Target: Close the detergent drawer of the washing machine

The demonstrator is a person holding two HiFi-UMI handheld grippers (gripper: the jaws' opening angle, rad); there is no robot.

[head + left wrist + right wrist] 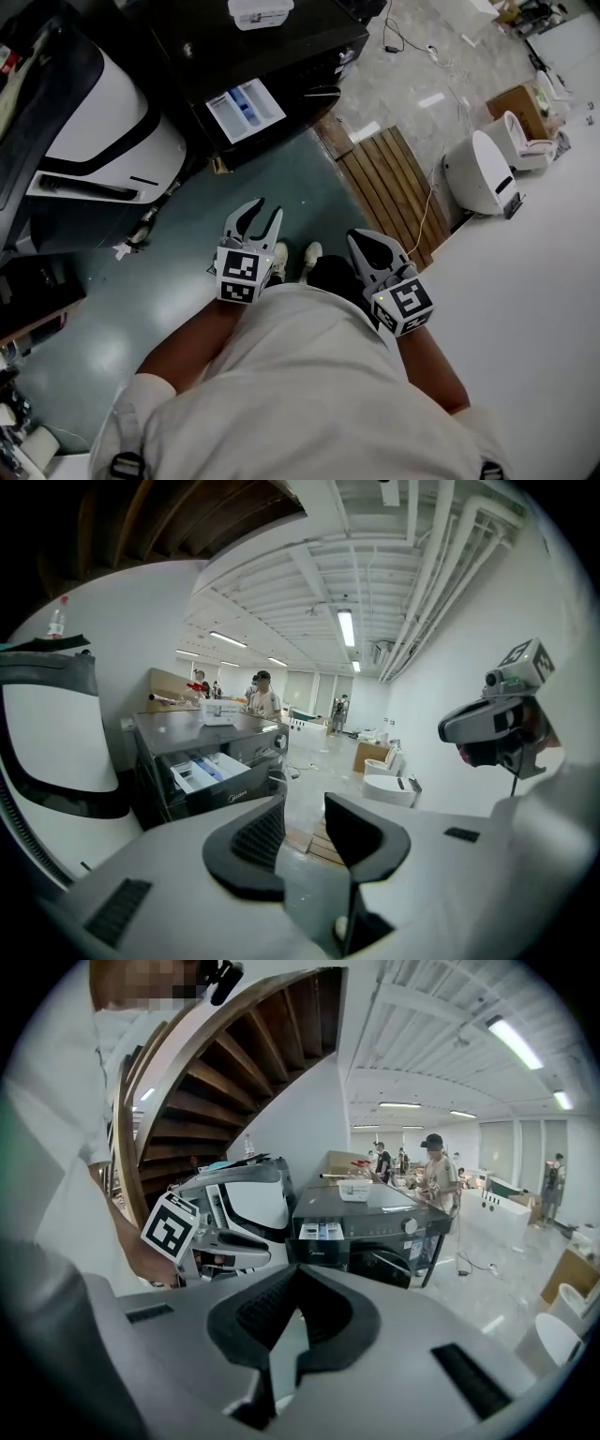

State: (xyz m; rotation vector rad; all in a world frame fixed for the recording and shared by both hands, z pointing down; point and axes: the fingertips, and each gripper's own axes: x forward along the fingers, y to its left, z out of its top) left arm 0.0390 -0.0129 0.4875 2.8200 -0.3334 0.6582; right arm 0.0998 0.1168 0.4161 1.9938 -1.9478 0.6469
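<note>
Your left claw (255, 211) is hovering with its jaws spread and nothing between them, low over the green floor (141, 309) in front of your body. Ahead of it, the black washing machine (272, 42) is standing with its detergent drawer (246, 108) sticking out of the front panel, its white and blue compartments showing, well apart from both claws. Your right claw (362, 240) is hanging near the left one, its jaws pressed together on nothing, with the wooden slatted board (389, 183) lying on the floor just beyond it.
</note>
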